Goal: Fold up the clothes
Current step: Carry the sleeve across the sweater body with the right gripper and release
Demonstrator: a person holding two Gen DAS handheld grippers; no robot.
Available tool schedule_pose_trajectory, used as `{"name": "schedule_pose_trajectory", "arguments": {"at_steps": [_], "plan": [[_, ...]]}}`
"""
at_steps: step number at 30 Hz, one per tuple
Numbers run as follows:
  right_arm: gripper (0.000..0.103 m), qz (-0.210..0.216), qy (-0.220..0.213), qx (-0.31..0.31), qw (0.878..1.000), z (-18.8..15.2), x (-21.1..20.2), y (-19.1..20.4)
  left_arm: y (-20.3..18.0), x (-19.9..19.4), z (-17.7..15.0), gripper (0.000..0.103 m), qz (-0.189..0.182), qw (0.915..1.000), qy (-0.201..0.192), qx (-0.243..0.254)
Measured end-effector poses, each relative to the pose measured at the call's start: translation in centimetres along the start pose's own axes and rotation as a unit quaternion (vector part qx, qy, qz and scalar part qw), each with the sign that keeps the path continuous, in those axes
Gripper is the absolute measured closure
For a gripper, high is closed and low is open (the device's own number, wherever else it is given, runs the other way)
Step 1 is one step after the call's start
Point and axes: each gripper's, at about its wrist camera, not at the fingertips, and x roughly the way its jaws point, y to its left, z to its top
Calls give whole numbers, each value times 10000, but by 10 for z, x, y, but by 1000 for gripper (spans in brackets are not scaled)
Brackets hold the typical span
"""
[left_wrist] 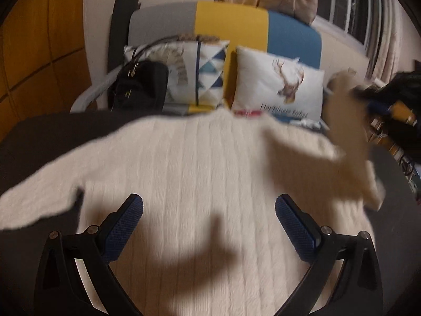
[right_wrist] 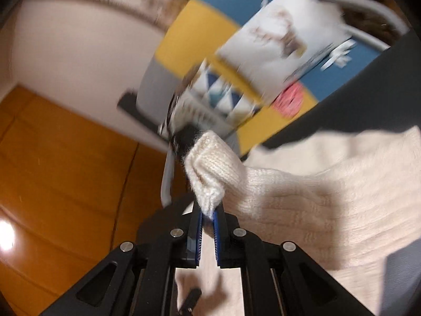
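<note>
Dark, matte tabletop (left_wrist: 31,137) carries the work, and behind its far edge we see a sofa (left_wrist: 231,23) in grey, yellow and blue panels against a pale wall, with orange wood panelling (left_wrist: 39,52) to the left. Two cushions lean on the sofa back, one with triangles (left_wrist: 200,76) and one with a deer print (left_wrist: 279,84); a black handbag (left_wrist: 139,87) sits before the first.

One cream ribbed sweater (left_wrist: 200,173) lies spread across the table, its body flat, one sleeve (left_wrist: 39,200) reaching toward the left edge. The other sleeve (right_wrist: 218,168) is lifted off the surface (its cuff bunched and folded over).

We count two claws. The left gripper (left_wrist: 209,210) hovers over the sweater's body, jaws wide apart with nothing between them. The right gripper (right_wrist: 208,218) is clamped on the raised cuff, its blue pads (right_wrist: 198,226) pinching the knit.
</note>
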Motion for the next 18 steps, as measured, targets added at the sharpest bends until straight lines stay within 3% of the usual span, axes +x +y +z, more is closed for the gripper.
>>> {"name": "schedule_pose_trajectory", "arguments": {"at_steps": [6,9,14,18], "plan": [[97,-86,869,-510,9949,-37,58,28,-19,23,16,1,-162,9990,101,406],[97,-130,1053,-660,9922,-45,68,30,-18,36,19,1,-146,9995,136,258],[97,-203,1268,-719,9891,-51,83,29,-7,58,19,1,-374,9979,339,-413],[97,-264,1317,-686,9886,-48,90,20,-12,60,13,1,-536,9976,361,-247]]}}
